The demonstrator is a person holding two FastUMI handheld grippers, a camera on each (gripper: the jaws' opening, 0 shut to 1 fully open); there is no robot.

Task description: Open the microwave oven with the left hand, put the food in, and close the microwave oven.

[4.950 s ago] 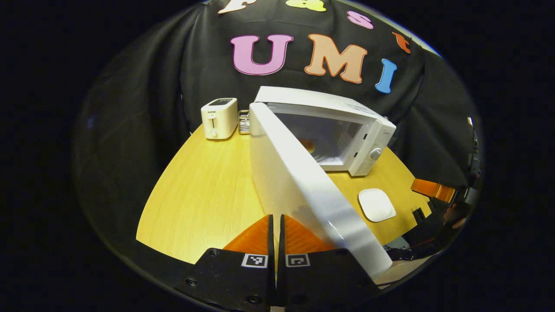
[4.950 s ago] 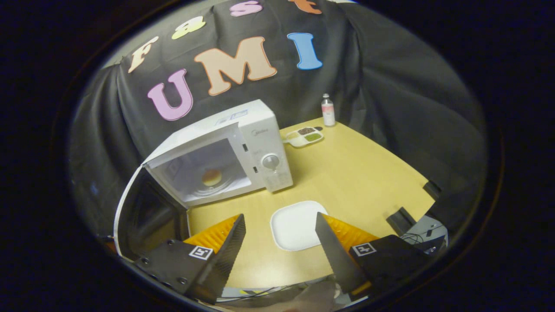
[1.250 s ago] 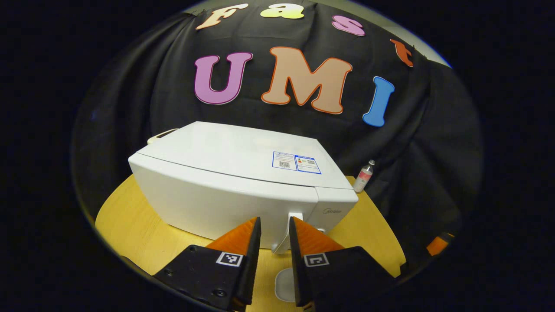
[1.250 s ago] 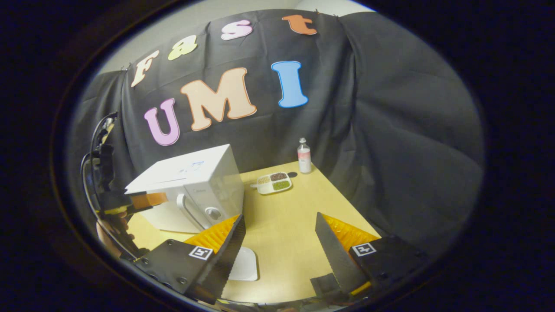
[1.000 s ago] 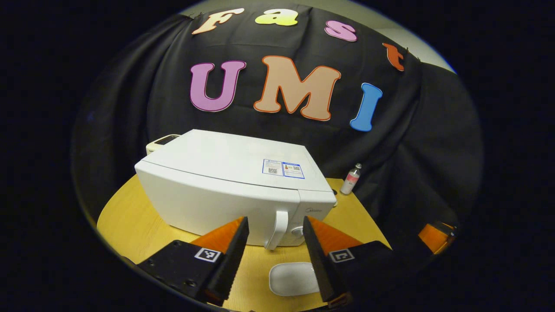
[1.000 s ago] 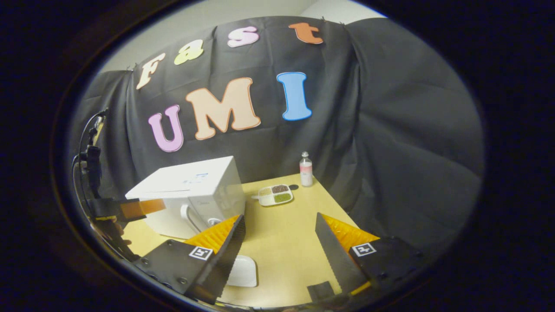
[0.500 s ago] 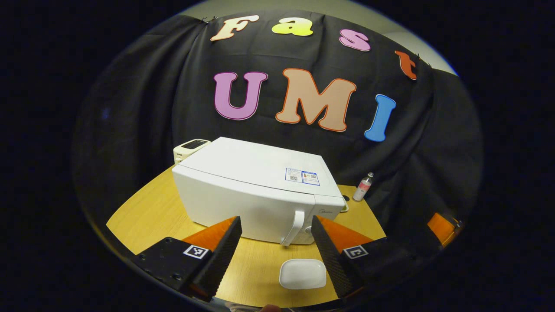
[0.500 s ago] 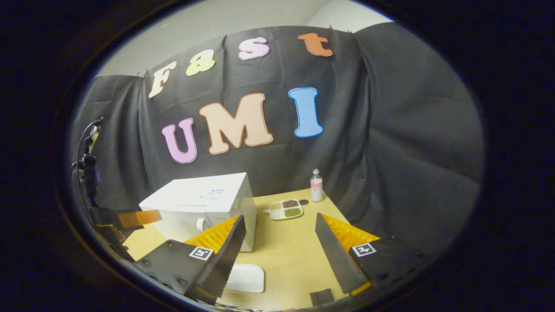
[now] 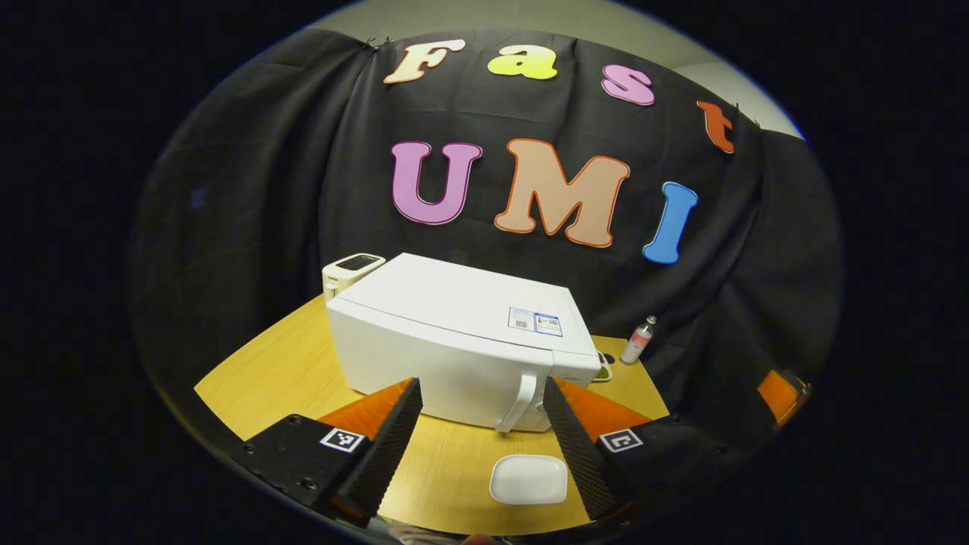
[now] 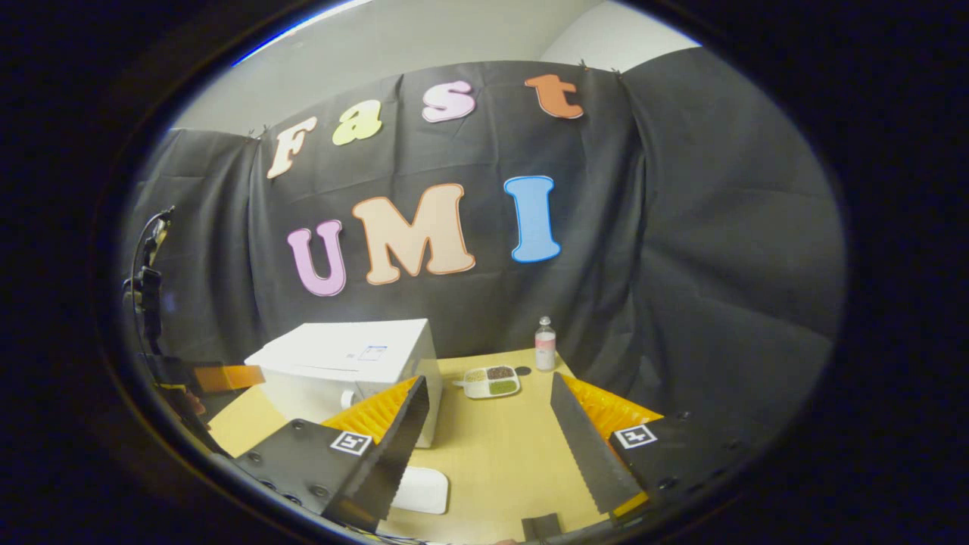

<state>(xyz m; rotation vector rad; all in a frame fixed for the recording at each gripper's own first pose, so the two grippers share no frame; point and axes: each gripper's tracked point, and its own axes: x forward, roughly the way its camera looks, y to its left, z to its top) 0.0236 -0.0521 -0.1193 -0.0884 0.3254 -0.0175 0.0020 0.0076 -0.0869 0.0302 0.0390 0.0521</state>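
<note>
Wooden table [image 9: 288, 371] holds everything. Microwave oven [image 9: 454, 333] sits mid-table, door shut, long axis running left-right across the left gripper view, door face and handle [image 9: 522, 397] pointing toward that camera. Food can't be seen with the door shut. Toaster [image 9: 350, 269] stands behind the oven's left corner. White plate [image 9: 528, 479] lies on the table just in front of the handle, apart from the oven. Compartment dish [image 10: 490, 381] and small bottle [image 10: 544, 344] sit near the back wall, right of the oven. Left gripper [image 9: 481, 439] fingers spread apart, holding nothing, clear of the handle. Right gripper [image 10: 488, 454] also wide apart, empty, above the table.
</note>
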